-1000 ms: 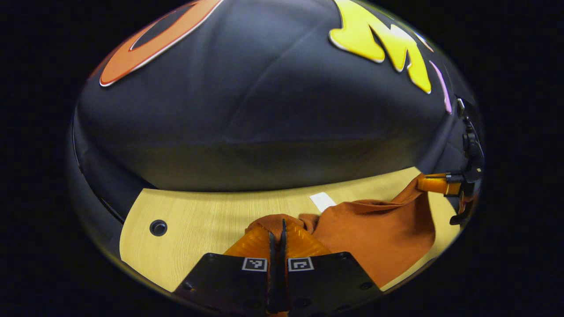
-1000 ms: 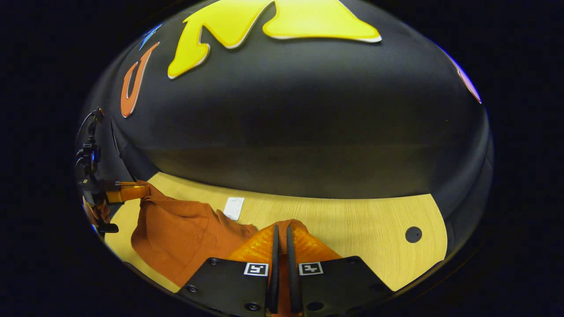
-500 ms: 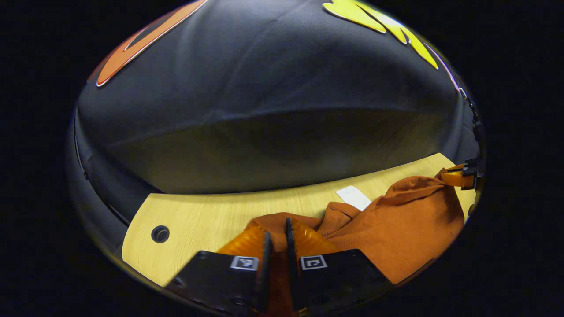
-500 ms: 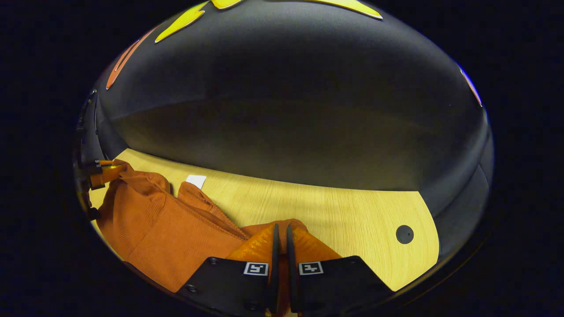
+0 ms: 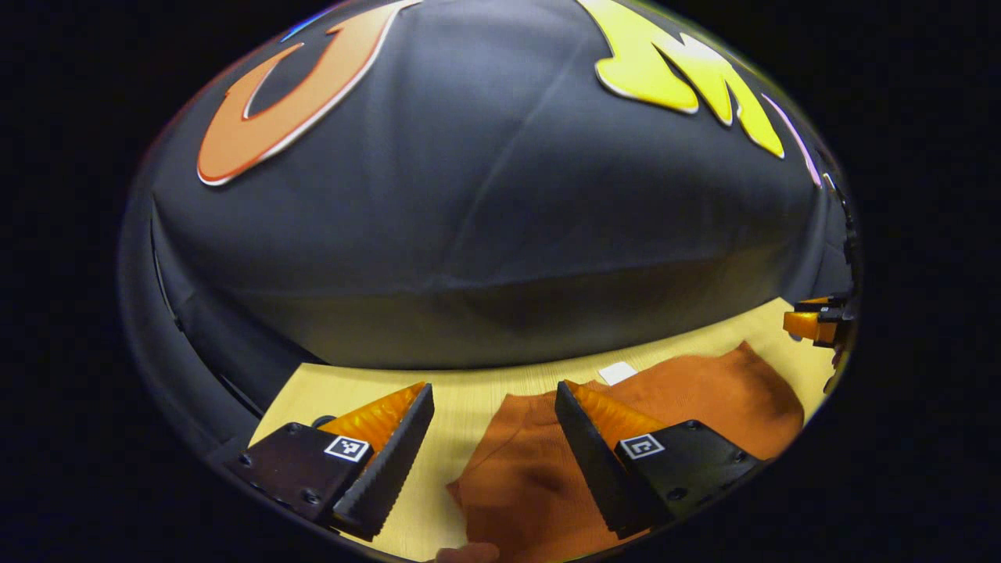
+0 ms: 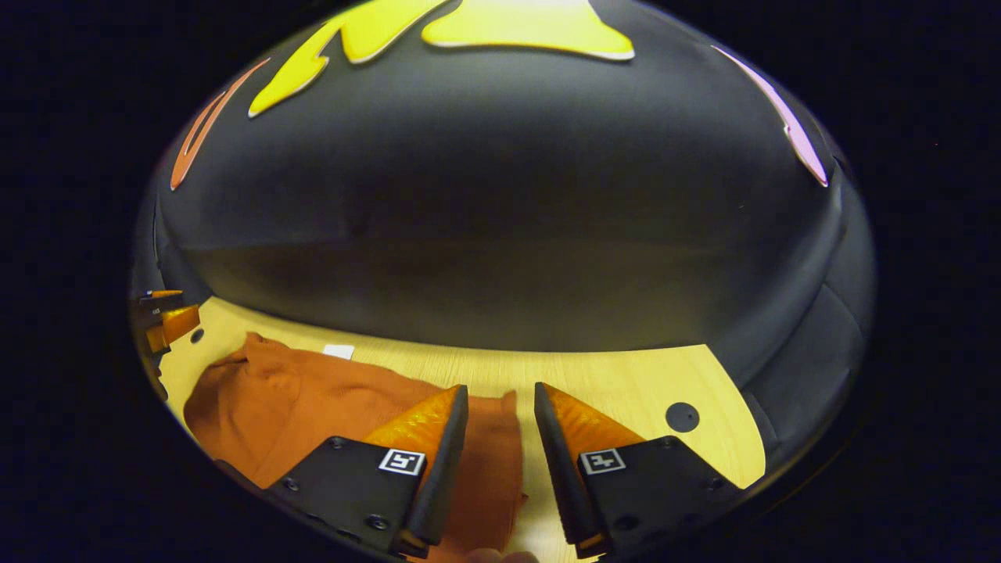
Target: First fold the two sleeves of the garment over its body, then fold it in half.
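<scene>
both claws, left claw point(image 5: 494, 391) and right claw point(image 6: 500, 391), hang spread above the orange garment point(image 6: 313, 391).

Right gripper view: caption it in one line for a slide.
Open right tongs hover over the rust-orange garment lying on the wooden table.

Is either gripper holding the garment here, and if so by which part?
Nothing is held. The left gripper and right gripper are both open above the garment lying on the table.
</scene>
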Demonstrator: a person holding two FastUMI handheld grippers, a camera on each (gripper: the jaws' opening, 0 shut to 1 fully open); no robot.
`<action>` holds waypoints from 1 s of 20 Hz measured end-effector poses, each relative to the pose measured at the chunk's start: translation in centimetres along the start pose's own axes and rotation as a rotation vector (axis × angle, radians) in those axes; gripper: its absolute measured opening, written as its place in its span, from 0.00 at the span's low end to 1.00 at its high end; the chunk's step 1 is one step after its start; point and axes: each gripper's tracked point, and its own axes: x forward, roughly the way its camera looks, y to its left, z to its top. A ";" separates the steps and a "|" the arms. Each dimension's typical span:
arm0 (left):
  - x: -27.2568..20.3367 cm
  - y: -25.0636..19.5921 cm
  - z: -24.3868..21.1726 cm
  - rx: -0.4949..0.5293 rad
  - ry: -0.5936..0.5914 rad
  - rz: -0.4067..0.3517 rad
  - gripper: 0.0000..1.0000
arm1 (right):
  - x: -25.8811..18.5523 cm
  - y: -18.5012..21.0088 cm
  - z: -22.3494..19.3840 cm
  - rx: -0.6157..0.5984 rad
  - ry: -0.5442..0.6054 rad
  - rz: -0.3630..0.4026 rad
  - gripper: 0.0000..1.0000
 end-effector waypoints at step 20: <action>-35.4 -5.9 18.0 -0.101 -0.517 0.030 0.98 | -35.4 4.1 13.7 0.087 -0.544 0.045 0.84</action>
